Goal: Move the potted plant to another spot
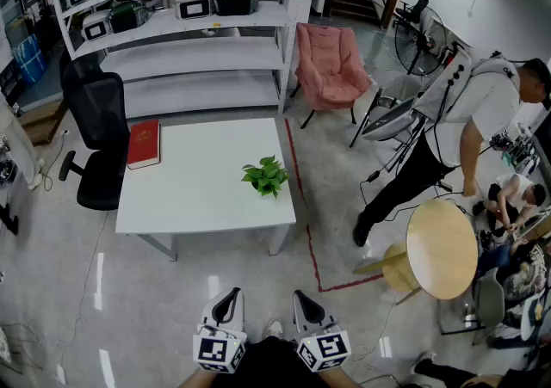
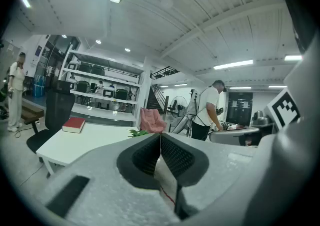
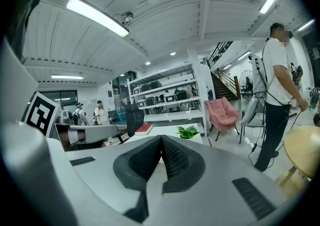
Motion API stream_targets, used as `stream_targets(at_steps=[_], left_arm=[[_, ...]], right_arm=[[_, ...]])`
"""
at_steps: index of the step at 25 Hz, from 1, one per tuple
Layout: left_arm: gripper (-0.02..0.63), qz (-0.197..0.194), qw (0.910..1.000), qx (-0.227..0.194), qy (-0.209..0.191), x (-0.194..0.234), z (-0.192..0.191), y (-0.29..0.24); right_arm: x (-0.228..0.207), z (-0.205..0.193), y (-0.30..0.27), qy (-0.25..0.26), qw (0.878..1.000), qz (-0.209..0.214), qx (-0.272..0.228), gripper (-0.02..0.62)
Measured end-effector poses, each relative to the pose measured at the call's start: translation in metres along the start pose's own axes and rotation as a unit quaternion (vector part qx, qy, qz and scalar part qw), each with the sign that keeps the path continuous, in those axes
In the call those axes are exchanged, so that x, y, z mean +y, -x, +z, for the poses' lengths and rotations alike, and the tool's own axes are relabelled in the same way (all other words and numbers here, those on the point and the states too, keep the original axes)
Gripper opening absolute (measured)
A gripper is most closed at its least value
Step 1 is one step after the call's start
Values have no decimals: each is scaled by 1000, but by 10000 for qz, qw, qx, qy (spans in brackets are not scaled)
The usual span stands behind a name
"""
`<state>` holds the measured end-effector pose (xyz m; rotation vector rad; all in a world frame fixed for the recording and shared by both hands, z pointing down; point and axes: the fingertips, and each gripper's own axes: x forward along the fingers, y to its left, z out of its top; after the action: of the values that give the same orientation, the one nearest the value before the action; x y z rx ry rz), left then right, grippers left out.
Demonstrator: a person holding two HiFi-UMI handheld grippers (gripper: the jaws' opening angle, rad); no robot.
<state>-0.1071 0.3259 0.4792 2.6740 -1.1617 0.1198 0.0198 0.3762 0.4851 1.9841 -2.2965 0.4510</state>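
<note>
**A:** Where is the plant, and what does it look like?

**B:** The potted plant (image 1: 266, 176) stands upright on the white bench (image 1: 198, 201), close to its right edge in the head view. It's a small tuft of bright green leaves. They spread over the pot, so I can't make out the pot itself from here.

**A:** Anything crowding it?

**B:** No. The only other thing on the bench is a red book (image 1: 144, 143) at the far left corner, well apart from it. A black office chair (image 1: 96, 132) sits beside that corner, and a pink chair (image 1: 330, 68) stands beyond the bench to the right.

**A:** And the tongs?

**B:** The left tongs (image 1: 231, 295) and the right tongs (image 1: 302, 298) hang low in front of the person, well short of the bench. Both have their jaws pressed together with nothing between them.

**A:** So how far along are we?

**B:** By my reading, the task hasn't started and the plant is untouched. What's left is everything: walk up, open a pair of tongs, take hold low under the leaves, lift, carry, and set it down elsewhere.
</note>
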Motion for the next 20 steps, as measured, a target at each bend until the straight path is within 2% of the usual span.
stream_targets(at_steps=[9,14,20], left_arm=[[18,158,9998,73,40,-10,1,4],[18,260,9996,110,-26,-20,-6,1],[18,445,9989,114,56,-39,-9,1]], right_arm=[[-1,1,5,71,9998,172,21,12],[-12,-5,8,-27,9995,307,10,12],[-27,6,20,-34,9984,556,-89,12]])
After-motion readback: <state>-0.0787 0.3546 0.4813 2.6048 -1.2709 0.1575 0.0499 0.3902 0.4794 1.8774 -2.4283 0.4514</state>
